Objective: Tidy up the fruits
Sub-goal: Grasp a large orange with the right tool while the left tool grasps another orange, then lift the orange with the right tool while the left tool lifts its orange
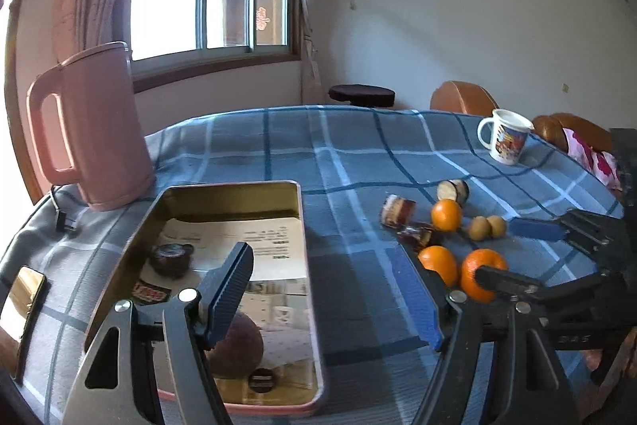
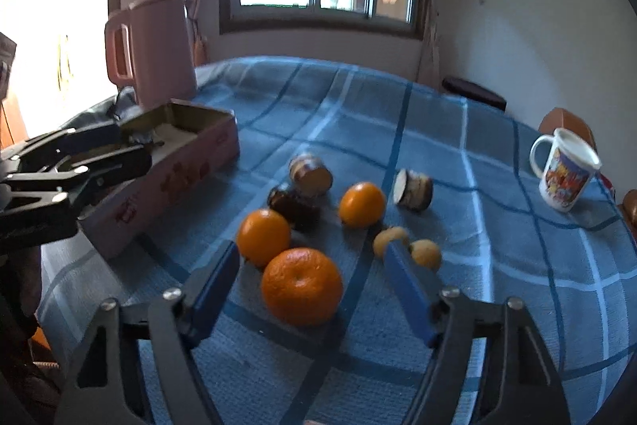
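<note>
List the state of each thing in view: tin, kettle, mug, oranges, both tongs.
Tin: open, lidless, a dark round fruit and small items inside.
Pink kettle: upright, lid on.
Mug: upright on the cloth.
Nearest orange: loose on the cloth, between the open right tongs, untouched.
Left tongs: open, empty, over the tin's edge.

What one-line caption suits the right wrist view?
Open right tongs hover around the nearest orange on a checked tablecloth, with a pink tin at the left.
</note>
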### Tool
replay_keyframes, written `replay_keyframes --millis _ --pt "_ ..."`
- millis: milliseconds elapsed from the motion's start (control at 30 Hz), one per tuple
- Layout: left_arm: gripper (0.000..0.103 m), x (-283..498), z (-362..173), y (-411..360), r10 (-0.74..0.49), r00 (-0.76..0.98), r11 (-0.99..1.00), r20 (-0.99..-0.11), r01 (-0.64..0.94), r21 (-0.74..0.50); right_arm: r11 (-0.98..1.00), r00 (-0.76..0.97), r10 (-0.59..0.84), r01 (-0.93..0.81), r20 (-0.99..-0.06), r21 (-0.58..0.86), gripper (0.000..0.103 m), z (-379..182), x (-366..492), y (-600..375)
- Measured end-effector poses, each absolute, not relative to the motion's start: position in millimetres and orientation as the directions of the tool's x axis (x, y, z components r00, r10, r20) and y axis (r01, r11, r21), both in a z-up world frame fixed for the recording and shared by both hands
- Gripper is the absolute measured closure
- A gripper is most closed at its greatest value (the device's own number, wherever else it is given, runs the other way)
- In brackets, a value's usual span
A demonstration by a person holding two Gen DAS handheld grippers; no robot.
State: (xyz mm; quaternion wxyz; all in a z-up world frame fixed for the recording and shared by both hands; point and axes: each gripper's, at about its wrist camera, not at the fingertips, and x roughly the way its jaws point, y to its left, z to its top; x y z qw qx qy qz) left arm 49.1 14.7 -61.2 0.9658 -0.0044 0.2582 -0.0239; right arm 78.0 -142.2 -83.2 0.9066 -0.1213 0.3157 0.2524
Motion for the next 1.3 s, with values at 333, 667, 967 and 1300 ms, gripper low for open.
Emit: replay_keyframes --millis 333,667,967,1300 --pt "0.030 64.5 -68.4 -6.0 -0.086 0.832 0.995 -0.548 0.098 -0.008 0.832 0.608 0.368 -0.553 -0.704 -0.041 0.054 -94.6 87.8 -137.3" --pt "0.030 96.3 -83.7 -44.5 -0.154 0.744 0.981 -0.650 0.193 -0.011 0.925 0.736 0.272 -0.377 -0.620 -0.041 0.054 -76.7 103.9 -175.1" --pt "0.055 124.6 -100.9 -61.5 -0.212 0.631 0.967 -0.746 0.245 -0.068 0.934 0.744 0.266 -0.355 -0.613 -0.025 0.054 -76.4 107.5 -184.8" --pt "0.065 117.2 -96.9 -56.2 -0.239 0.653 0.964 -0.718 0.247 -0.097 0.924 0.733 0.307 -0.383 -0.607 0.004 0.054 -76.1 107.0 -186.3"
